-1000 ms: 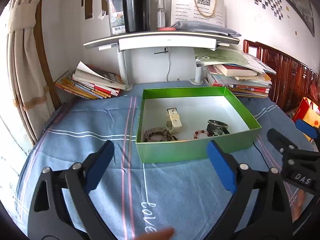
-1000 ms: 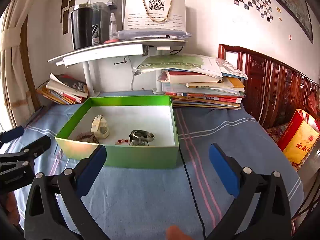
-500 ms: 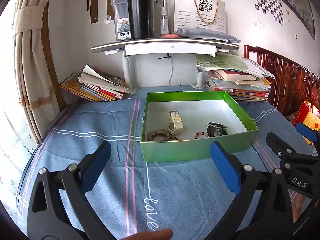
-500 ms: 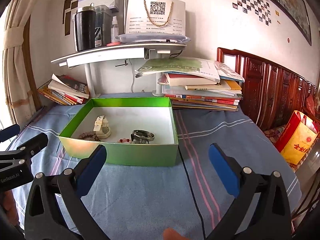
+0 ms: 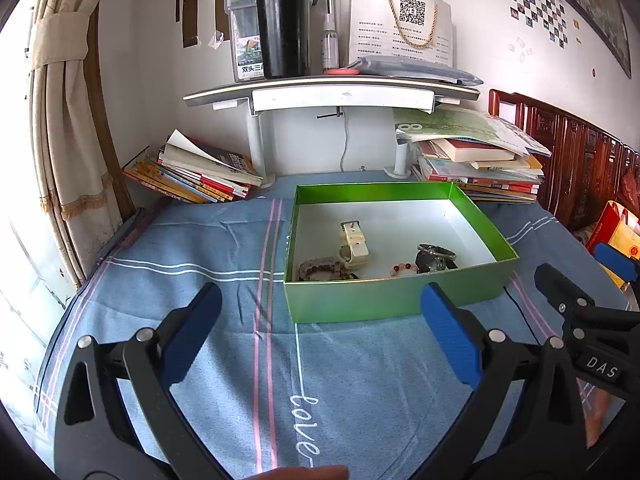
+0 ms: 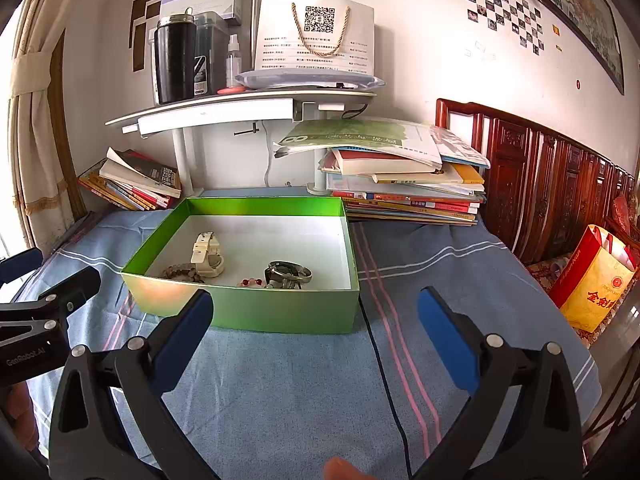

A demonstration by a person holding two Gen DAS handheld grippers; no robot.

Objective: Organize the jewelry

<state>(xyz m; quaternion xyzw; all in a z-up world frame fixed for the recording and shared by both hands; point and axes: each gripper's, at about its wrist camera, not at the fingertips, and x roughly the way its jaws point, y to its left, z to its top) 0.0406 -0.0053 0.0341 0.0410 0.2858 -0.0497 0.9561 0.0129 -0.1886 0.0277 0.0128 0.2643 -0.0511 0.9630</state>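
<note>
Both grippers have drawn back and risen a little over the last second, so the green box [image 5: 394, 296] now sits slightly farther off in each wrist view. Left gripper [image 5: 320, 334] hovers above the blue striped cloth [image 5: 224, 264] with its blue-padded fingers [image 5: 192, 330] spread wide and nothing between them. Right gripper [image 6: 314, 334] hangs over the same cloth, fingers [image 6: 446, 338] likewise released and empty; a thin black cable [image 6: 384, 376] runs under it toward the box.

Inside the box, near its front wall, lie the jewelry pieces: a brown bead bracelet [image 5: 320, 270] at the left, a cream watch [image 5: 354, 242] just beside and behind it, a red bead bracelet [image 5: 402, 268] and a dark metal watch [image 5: 434, 258] touching it on the right.

Behind the box stand a white raised shelf [image 5: 340, 94] carrying a black tumbler [image 5: 284, 28], with book stacks [image 6: 404, 184] on either side
</note>
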